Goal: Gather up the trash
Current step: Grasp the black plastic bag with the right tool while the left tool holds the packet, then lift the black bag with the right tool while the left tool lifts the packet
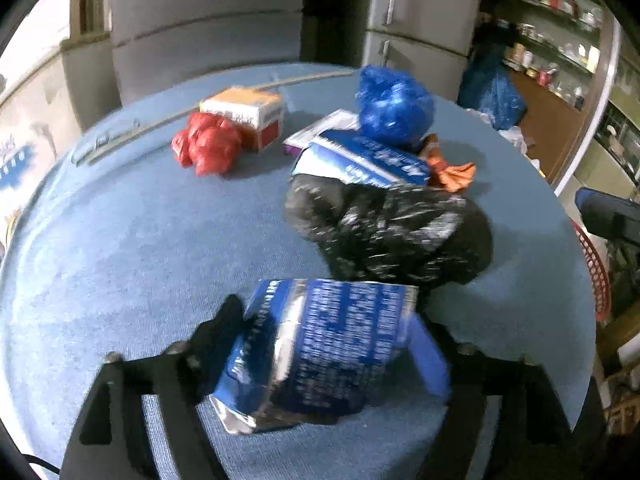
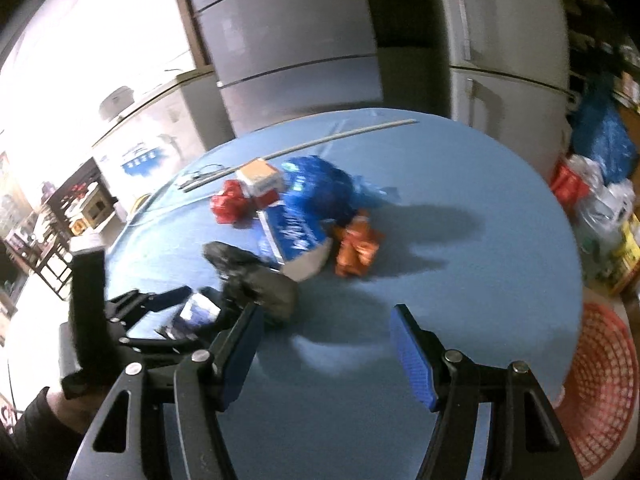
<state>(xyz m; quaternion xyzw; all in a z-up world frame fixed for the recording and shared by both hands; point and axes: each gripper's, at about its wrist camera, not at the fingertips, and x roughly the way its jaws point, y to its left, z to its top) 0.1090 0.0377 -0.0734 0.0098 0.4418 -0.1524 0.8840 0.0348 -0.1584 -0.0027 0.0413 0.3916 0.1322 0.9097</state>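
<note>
My left gripper [image 1: 328, 332] is shut on a crushed blue and silver carton [image 1: 320, 352] and holds it just above the blue table [image 1: 140, 240]. Beyond it lie a black crumpled bag [image 1: 392, 232], another blue carton [image 1: 368, 160], a blue plastic bag [image 1: 394, 106], an orange wrapper [image 1: 452, 172], a red crumpled bag [image 1: 208, 142] and an orange and white box [image 1: 248, 114]. My right gripper [image 2: 326, 320] is open and empty above the table, right of the left gripper [image 2: 192, 312]. The trash pile [image 2: 304, 204] lies ahead of it.
A red mesh basket [image 2: 604, 392] stands off the table's right edge, also in the left wrist view [image 1: 596, 272]. A thin rod [image 1: 180, 114] lies across the far side of the table. Grey cabinets [image 2: 288, 40] stand behind. More bags [image 2: 600, 184] are piled on the floor at right.
</note>
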